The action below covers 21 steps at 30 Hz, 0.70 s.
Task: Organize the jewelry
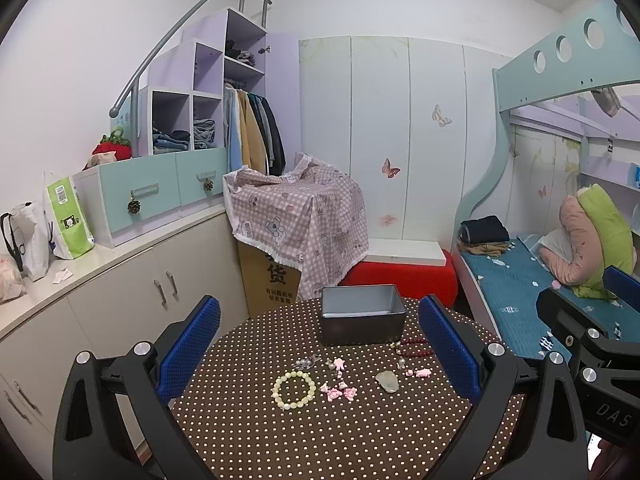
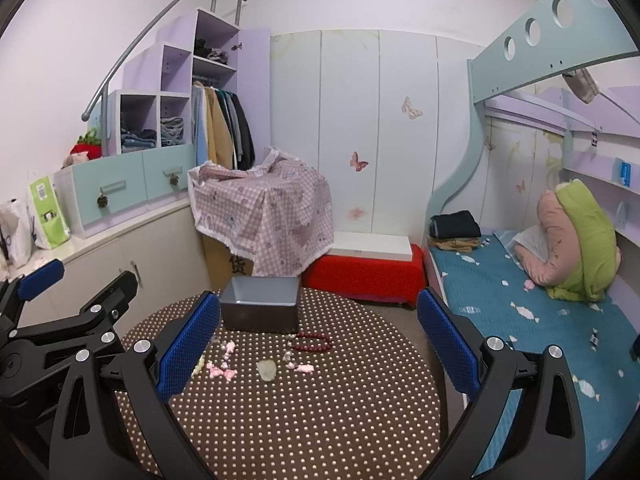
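Observation:
On a round brown table with white dots lies loose jewelry: a pale cream bead bracelet, pink charms, a dark red bead bracelet, a pale green pendant and a silvery piece. An empty grey metal box stands at the table's far edge. My left gripper hangs open above the jewelry, holding nothing. My right gripper is open too, to the right of the left one.
Beige cabinets with bags on top run along the left. A cardboard box under a checked cloth and a red stool stand behind the table. A bunk bed with a blue sheet is on the right.

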### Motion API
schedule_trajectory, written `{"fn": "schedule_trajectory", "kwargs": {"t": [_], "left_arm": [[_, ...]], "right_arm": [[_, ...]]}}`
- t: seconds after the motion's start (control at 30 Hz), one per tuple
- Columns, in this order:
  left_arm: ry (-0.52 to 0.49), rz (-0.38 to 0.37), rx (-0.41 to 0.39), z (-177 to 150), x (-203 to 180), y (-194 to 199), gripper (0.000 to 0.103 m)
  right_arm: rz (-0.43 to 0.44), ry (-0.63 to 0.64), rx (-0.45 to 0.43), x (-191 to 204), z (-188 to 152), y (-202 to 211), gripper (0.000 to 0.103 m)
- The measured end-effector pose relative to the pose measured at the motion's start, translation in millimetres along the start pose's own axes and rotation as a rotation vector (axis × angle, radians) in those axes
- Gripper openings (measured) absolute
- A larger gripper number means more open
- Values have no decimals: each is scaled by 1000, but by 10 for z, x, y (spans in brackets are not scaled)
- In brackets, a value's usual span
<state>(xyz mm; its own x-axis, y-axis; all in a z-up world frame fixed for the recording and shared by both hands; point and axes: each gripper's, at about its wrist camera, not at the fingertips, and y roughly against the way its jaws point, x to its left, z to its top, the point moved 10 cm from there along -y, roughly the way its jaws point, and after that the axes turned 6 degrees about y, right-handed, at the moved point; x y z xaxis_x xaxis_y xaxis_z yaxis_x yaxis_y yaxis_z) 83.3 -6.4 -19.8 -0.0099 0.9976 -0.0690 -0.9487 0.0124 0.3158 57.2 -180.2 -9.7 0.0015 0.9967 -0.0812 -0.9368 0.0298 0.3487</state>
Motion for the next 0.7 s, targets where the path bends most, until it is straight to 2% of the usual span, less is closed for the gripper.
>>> {"fn": "schedule_trajectory", "kwargs": {"t": [0.53, 0.7], "left_arm": [[-17, -3, 18, -13, -86, -183, 96], [-31, -13, 47, -85, -76, -311, 96]], "right_arm": [[-4, -9, 24, -66, -29, -193, 96], [6, -15, 50, -57, -82, -328, 96]]}}
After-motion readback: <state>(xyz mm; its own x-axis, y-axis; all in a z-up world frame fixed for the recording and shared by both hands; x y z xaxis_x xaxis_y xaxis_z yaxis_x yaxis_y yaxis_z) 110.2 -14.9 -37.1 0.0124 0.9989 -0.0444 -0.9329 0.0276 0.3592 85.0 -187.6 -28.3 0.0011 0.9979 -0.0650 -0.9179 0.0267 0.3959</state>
